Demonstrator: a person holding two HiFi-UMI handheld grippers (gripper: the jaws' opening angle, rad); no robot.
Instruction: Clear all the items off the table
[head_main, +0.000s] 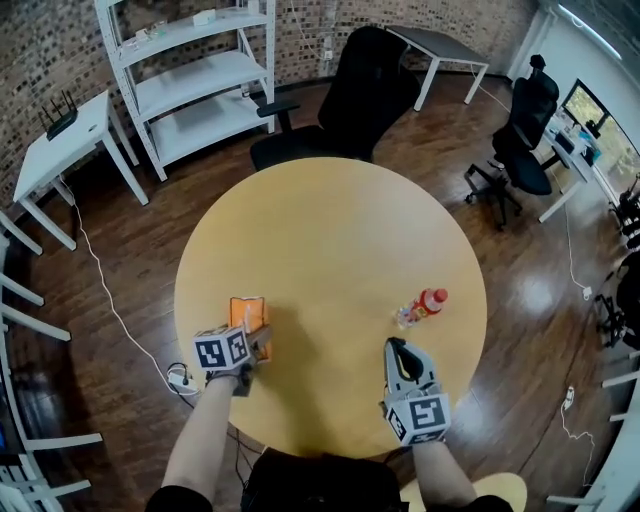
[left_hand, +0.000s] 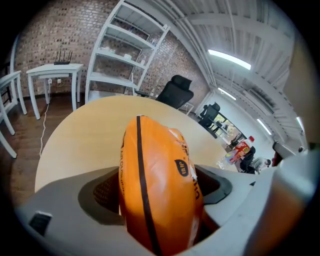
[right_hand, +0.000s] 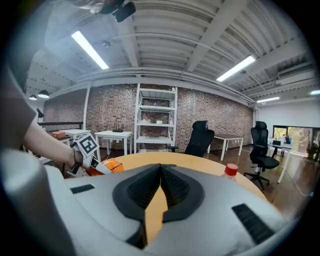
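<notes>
An orange snack bag (head_main: 247, 313) stands on edge near the front left of the round wooden table (head_main: 330, 220). My left gripper (head_main: 250, 345) is shut on it; in the left gripper view the puffy bag (left_hand: 157, 190) fills the space between the jaws. A small plastic bottle with a red cap and red label (head_main: 422, 307) lies on its side at the front right of the table. My right gripper (head_main: 397, 348) is just in front of it, apart from it, shut with nothing between its pads (right_hand: 160, 170). The bottle's red cap (right_hand: 230, 170) shows past the right jaw.
A black office chair (head_main: 350, 95) stands at the table's far side. A white shelf unit (head_main: 195, 70) and a small white table (head_main: 65, 140) are at the back left. Another black chair (head_main: 520, 140) is at the right. A power strip (head_main: 180, 378) lies on the floor.
</notes>
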